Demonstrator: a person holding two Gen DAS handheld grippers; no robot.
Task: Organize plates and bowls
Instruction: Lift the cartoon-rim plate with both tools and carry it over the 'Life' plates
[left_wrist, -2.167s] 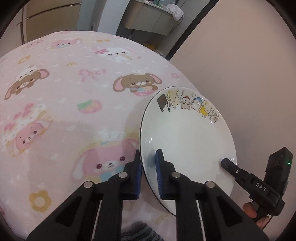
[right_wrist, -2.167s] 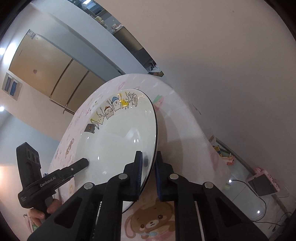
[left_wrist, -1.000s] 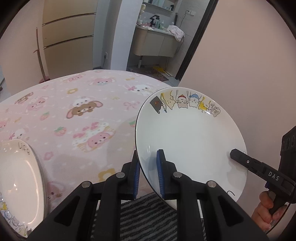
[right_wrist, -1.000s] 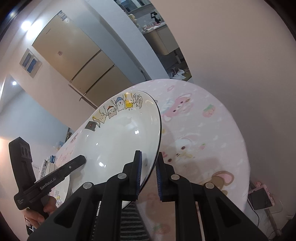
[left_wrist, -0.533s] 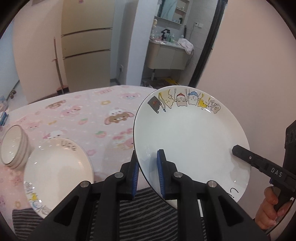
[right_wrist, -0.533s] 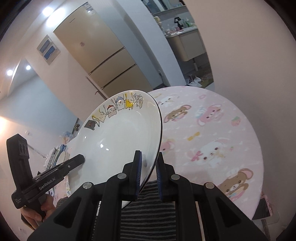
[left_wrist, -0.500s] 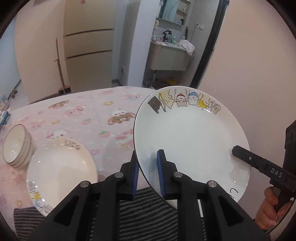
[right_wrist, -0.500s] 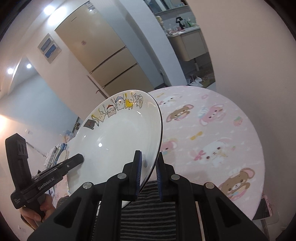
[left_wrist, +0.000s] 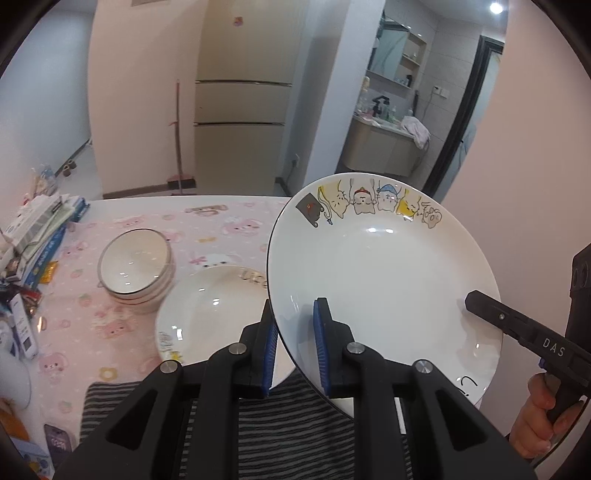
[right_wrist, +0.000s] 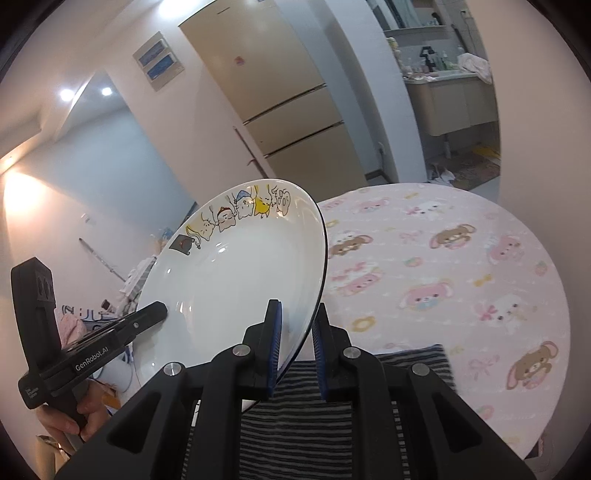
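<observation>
A white cartoon plate (left_wrist: 384, 280) with a dark rim is held in the air, tilted, by both grippers. My left gripper (left_wrist: 293, 345) is shut on its near left rim. My right gripper (right_wrist: 295, 350) is shut on the opposite rim, and the plate (right_wrist: 236, 280) fills the left of the right wrist view. Below on the pink tablecloth lies a second white plate (left_wrist: 210, 314). A stack of white bowls (left_wrist: 135, 267) stands to its left.
The round table with the pink cartoon cloth (right_wrist: 443, 280) lies below and right. Books and clutter (left_wrist: 33, 236) sit at the table's left edge. A striped garment (left_wrist: 280, 428) is just under the grippers. A pink wall (left_wrist: 535, 184) stands at the right.
Both grippers have lifted the cartoon plate higher and drawn it back. The stack of bowls and the second plate have come fully into the left wrist view.
</observation>
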